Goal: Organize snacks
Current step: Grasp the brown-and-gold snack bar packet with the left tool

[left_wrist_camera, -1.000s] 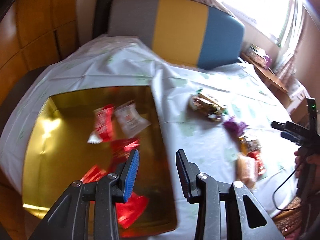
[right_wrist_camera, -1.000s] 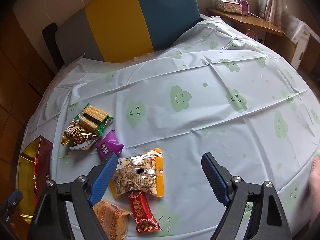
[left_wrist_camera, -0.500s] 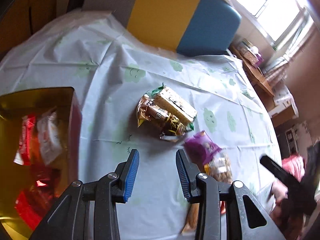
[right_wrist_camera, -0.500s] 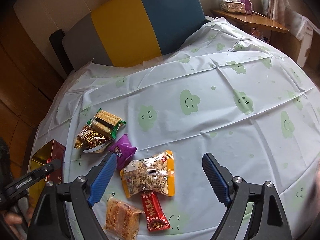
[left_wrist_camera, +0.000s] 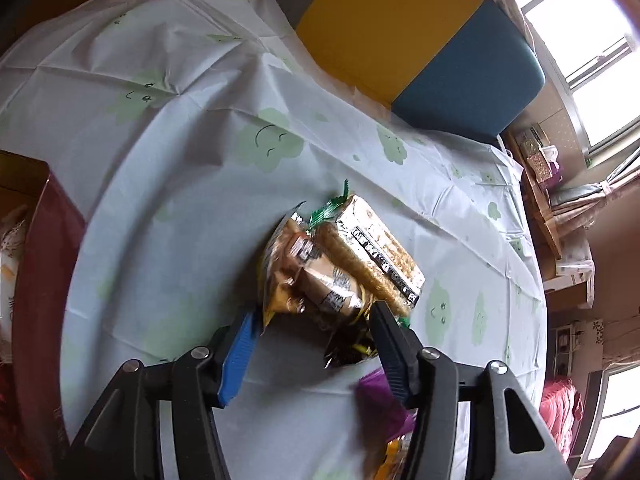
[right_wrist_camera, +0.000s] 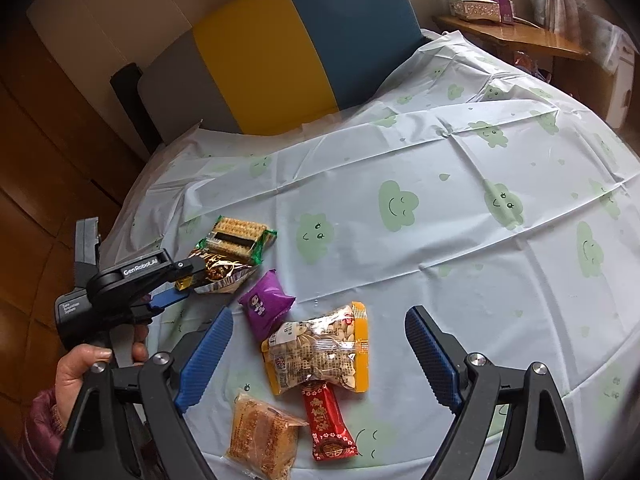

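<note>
While a few packets already lie in the gold box [left_wrist_camera: 24,240], six snacks remain on the tablecloth [right_wrist_camera: 440,208]: the left gripper [left_wrist_camera: 312,334], jaws opening, straddles the brown foil packet [left_wrist_camera: 316,284] without pinching, and the right gripper [right_wrist_camera: 316,344] hovers wide and empty over the seed packet [right_wrist_camera: 320,352].

A pale cloud-print cloth [right_wrist_camera: 400,168] covers the round counter. On it lie a cracker pack [right_wrist_camera: 240,234], a brown foil packet [right_wrist_camera: 222,272], a purple pouch [right_wrist_camera: 266,304], a nut bag [right_wrist_camera: 320,354], a red bar [right_wrist_camera: 330,424] and a wrapped cake [right_wrist_camera: 262,438].
</note>
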